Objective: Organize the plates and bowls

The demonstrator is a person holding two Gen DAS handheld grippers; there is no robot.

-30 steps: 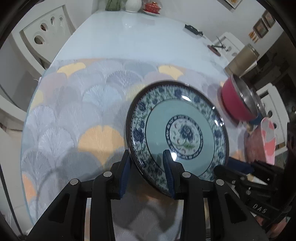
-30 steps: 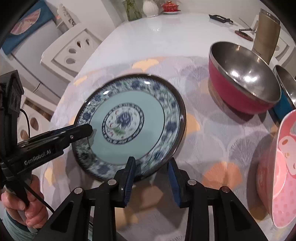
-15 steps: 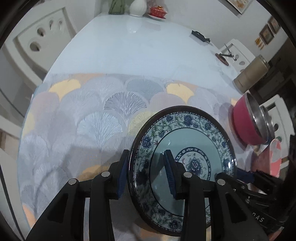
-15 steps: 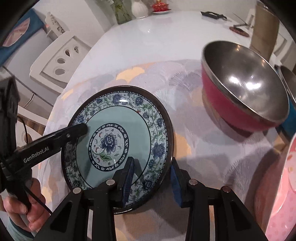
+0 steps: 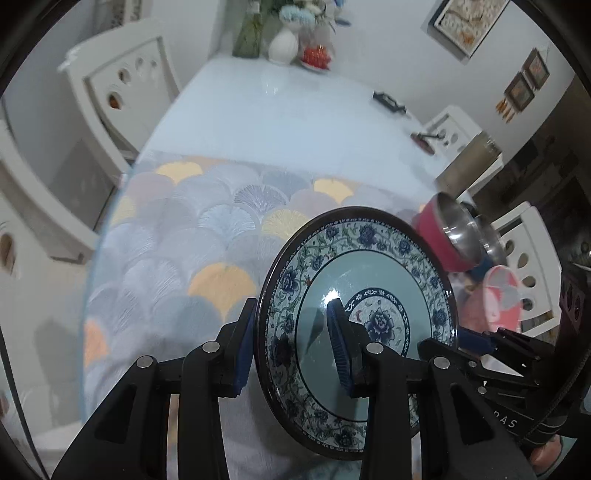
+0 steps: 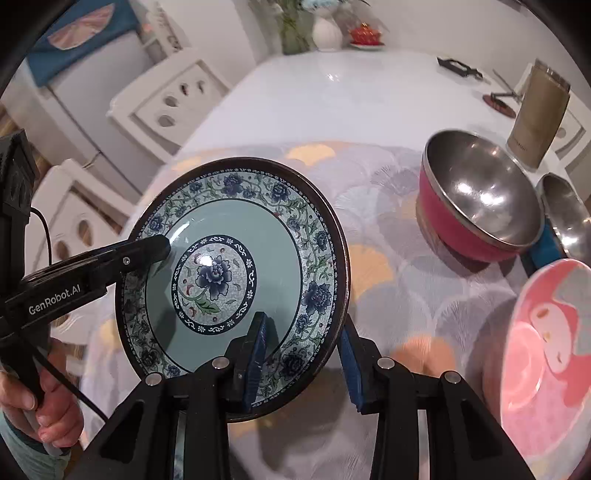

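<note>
A blue-and-white floral plate is held up off the table, tilted. My left gripper is shut on its left rim; it shows in the right wrist view as a black finger on the plate's face. My right gripper straddles the plate's near rim with one finger each side. Whether the pads press the rim I cannot tell. A red steel-lined bowl, a blue steel bowl and a pink plate stand at the right.
A fan-patterned placemat covers the near end of the white table. A tan tumbler, a white vase and a red dish stand farther back. White chairs line the left side.
The plate has been lifted off the mat and tipped up more steeply. Both grippers have risen with it and pulled back toward me.
</note>
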